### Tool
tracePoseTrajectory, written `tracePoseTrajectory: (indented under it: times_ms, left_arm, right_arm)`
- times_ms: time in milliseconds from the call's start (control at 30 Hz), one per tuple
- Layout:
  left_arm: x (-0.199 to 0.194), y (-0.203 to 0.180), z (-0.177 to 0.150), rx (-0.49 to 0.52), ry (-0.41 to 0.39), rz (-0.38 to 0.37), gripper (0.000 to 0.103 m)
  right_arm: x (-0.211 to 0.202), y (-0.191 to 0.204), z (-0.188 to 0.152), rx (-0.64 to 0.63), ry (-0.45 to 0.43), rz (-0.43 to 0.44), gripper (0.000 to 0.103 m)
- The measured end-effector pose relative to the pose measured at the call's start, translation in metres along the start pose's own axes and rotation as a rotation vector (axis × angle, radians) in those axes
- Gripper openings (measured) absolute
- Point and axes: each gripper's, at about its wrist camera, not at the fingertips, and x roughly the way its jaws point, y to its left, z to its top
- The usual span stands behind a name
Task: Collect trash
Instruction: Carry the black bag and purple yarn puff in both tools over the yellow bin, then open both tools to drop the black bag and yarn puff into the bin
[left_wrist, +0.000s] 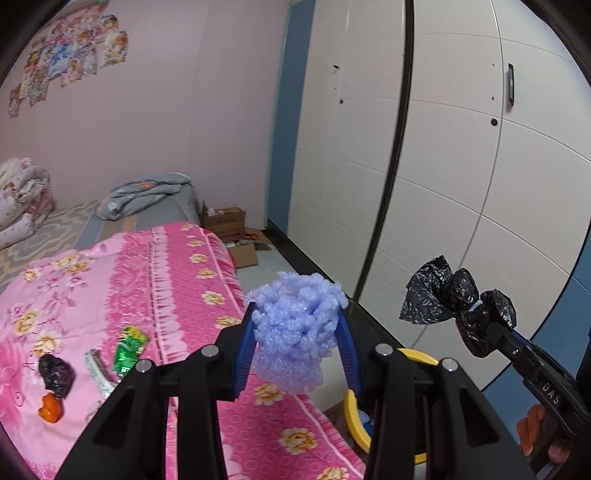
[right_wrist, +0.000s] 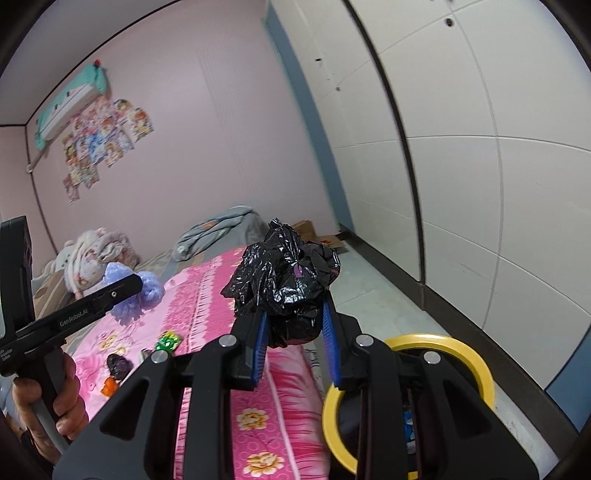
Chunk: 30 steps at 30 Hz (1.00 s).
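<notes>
pink floral bed (left_wrist: 177, 280) beside white wardrobe panels (left_wrist: 461, 166), with wrappers (left_wrist: 127, 349) lying on it. left tool (left_wrist: 301, 325) clamped lilac foam (left_wrist: 299, 317), right tool (right_wrist: 293, 321) clamped a black bag (right_wrist: 288, 284), both above the yellow-rimmed bin (right_wrist: 476, 360).

A crumpled lilac foam-wrap wad (left_wrist: 295, 325) is clamped between the jaws of the left gripper (left_wrist: 298, 332), above the edge of the pink flowered bedspread (left_wrist: 177, 280). To its right, a crumpled black plastic bag (right_wrist: 284, 291) is pinched in the right gripper (right_wrist: 293, 325). A yellow-rimmed round bin (right_wrist: 476, 363) is set on the floor right of the bed. A green wrapper (left_wrist: 129, 349), a small dark bag (left_wrist: 55, 373) and an orange scrap (left_wrist: 50, 408) are left on the bedspread. Cardboard boxes (left_wrist: 227, 225) are stacked beyond the bed's far end.
</notes>
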Motion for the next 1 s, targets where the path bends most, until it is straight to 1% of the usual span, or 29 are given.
tracePoseTrajectory:
  times_ms: [233, 500, 833, 1000]
  left_arm:
    - [0.032, -0.030, -0.009, 0.034, 0.042, -0.044, 0.038]
    - [0.078, -0.058, -0.033, 0.058, 0.113, -0.088, 0.038]
    - [0.133, -0.088, -0.068, 0.091, 0.224, -0.105, 0.038]
    - [0.156, -0.107, -0.087, 0.125, 0.280, -0.118, 0.038]
  right_arm:
    - [-0.002, -0.027, -0.006, 0.032, -0.020, -0.086, 0.025]
    - [0.006, -0.059, -0.020, 0.070, -0.020, -0.178, 0.025]
    - [0.033, -0.092, -0.041, 0.109, 0.032, -0.261, 0.026]
    - [0.048, -0.109, -0.053, 0.143, 0.079, -0.302, 0.026]
